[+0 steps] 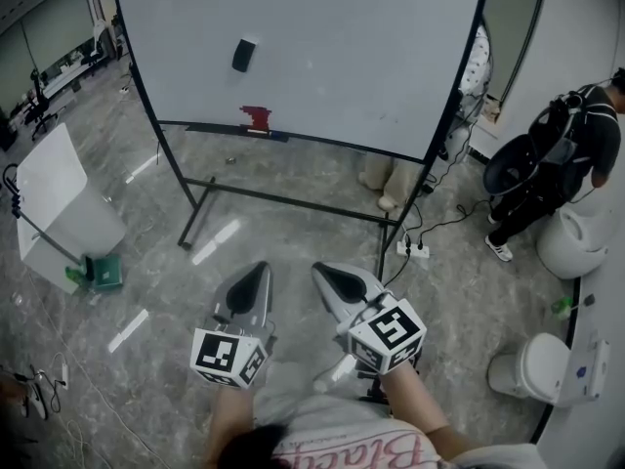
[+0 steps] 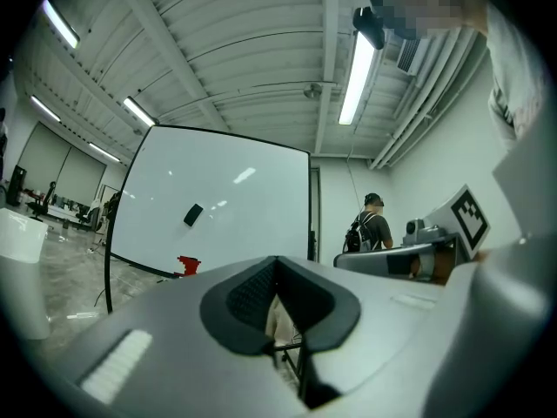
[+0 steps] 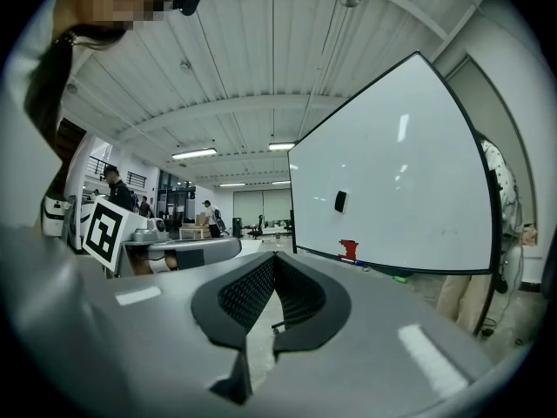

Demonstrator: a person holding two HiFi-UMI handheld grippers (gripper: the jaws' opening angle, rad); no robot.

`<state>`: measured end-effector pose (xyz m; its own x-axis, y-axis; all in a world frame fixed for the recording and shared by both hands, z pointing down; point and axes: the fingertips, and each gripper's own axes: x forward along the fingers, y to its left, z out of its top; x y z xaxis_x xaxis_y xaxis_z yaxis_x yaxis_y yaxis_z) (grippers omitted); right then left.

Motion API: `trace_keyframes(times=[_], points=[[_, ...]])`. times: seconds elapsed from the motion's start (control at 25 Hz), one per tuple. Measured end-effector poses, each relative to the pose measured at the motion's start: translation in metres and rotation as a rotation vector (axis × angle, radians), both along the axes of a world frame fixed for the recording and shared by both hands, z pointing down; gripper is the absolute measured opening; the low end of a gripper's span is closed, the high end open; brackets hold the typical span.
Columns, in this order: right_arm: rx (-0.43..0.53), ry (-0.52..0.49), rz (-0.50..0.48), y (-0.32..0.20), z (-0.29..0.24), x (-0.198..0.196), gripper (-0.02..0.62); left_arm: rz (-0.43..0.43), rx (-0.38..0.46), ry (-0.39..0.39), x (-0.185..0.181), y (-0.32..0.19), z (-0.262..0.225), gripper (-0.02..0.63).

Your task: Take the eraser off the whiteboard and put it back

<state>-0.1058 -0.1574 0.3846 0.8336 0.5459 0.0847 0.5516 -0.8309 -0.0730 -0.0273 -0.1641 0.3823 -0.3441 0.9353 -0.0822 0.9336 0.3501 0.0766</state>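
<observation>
- Grey marbled floor (image 1: 293,228) fills most of the head view, glossy, with pale streaks of reflected light.
- A large whiteboard (image 1: 342,57) on a black metal stand (image 1: 293,198) stands ahead of me. Its white surface is blank.
- A person (image 1: 562,149) in dark clothes stands off to the right of the board, bent forward.
- My left gripper (image 1: 256,272) and my right gripper (image 1: 327,274) sit side by side low in front of me. Both point toward the board and are well apart from it.
- Both pairs of jaws are closed tip to tip, with nothing held between them, as each gripper view shows.
- A small red object (image 1: 257,118) sits on the ledge (image 1: 332,143) along the board's bottom edge.
- The eraser (image 1: 243,55), small and dark, clings to the upper left part of the board. It is slightly tilted, above the red object and far from both grippers.
</observation>
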Motion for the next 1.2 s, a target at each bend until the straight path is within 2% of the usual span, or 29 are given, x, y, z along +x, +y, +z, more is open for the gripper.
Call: trace_keyframes(times=[0.32,0.52,0.76,0.96,1.08,1.2], points=[[0.024,-0.009,0.024,0.038,0.015,0.006,0.002,0.014,0.001,0.005,0.008,0.041,0.007,-0.002],[-0.011,-0.003,0.052,0.089,0.011,0.022,0.002,0.031,-0.013,0.022,0.027,0.096,0.005,-0.002],[-0.029,-0.007,0.075,0.158,0.003,0.061,0.002,0.068,-0.039,0.041,0.061,0.172,-0.004,-0.002],[-0.044,0.013,0.092,0.208,-0.005,0.094,0.002,0.099,-0.140,0.059,0.091,0.219,-0.027,-0.002],[-0.040,0.012,0.109,0.229,-0.004,0.105,0.002,0.078,-0.144,0.090,0.109,0.250,-0.032,-0.002],[-0.028,-0.004,0.110,0.246,-0.001,0.112,0.002,0.036,-0.140,0.075,0.128,0.279,-0.038,-0.002]])
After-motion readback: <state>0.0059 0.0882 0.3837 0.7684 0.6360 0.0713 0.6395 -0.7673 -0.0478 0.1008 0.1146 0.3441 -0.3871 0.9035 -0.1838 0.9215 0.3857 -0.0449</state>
